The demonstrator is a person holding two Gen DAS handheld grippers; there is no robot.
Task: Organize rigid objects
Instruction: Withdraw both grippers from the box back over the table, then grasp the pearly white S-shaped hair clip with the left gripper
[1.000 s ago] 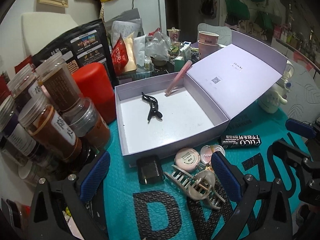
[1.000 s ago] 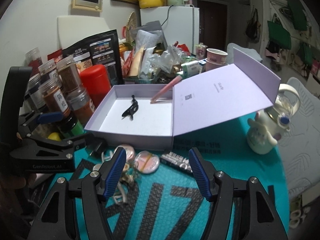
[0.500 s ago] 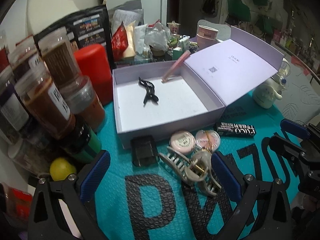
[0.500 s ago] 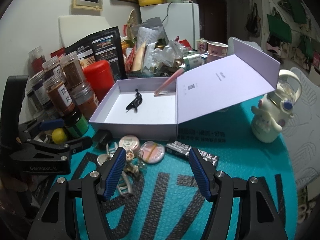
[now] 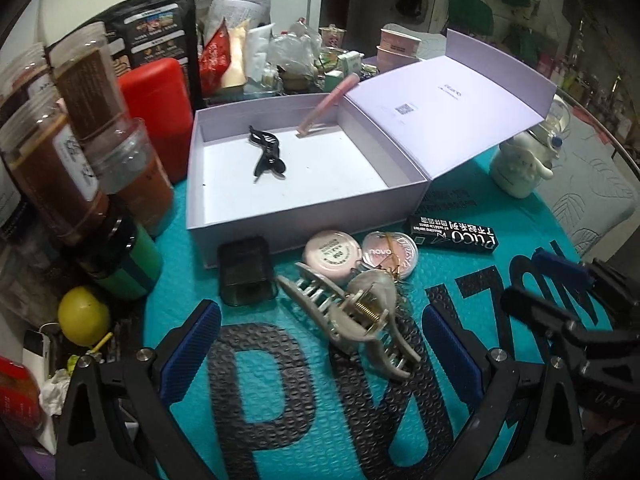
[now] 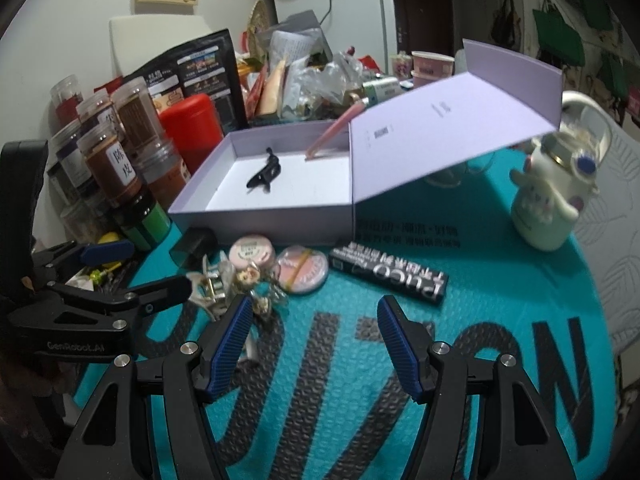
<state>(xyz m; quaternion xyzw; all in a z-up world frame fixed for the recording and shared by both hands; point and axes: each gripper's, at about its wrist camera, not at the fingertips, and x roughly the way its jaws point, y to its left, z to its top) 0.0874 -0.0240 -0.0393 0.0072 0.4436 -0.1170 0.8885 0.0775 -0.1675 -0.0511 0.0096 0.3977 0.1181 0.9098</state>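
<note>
- Left gripper point(image 5: 320, 340): jaws apart, holding nothing — it hangs over the beige hair claw point(image 5: 354, 314), which lies on its side on the teal mat point(image 5: 304, 420) between the two blue pads.
- Right gripper point(image 6: 314, 340): jaws apart and empty, above bare mat just in front of the row of small items.
- Lavender box point(image 5: 296, 222) sits open on the tabletop, lid point(image 5: 448, 104) folded back to the right. Inside: a black hair clip point(image 5: 266, 156) toward the rear left, and a pink tube point(image 5: 326, 108) leaning against the back wall, its top end over the rim.
- Row along the box's front wall, left to right: a dark smoky case point(image 5: 245, 276), a pink round compact point(image 5: 331, 255), a clear-lidded compact point(image 5: 391, 255) just beside it, and a black carton point(image 5: 454, 234) lying flat.
- The hair claw touches the near edges of both compacts.
- Spice jars point(image 5: 76, 152) and a red canister point(image 5: 158, 112) crowd the box's left side; a white bear-shaped mug point(image 5: 522, 166) stands to the right, under the lid's edge.
</note>
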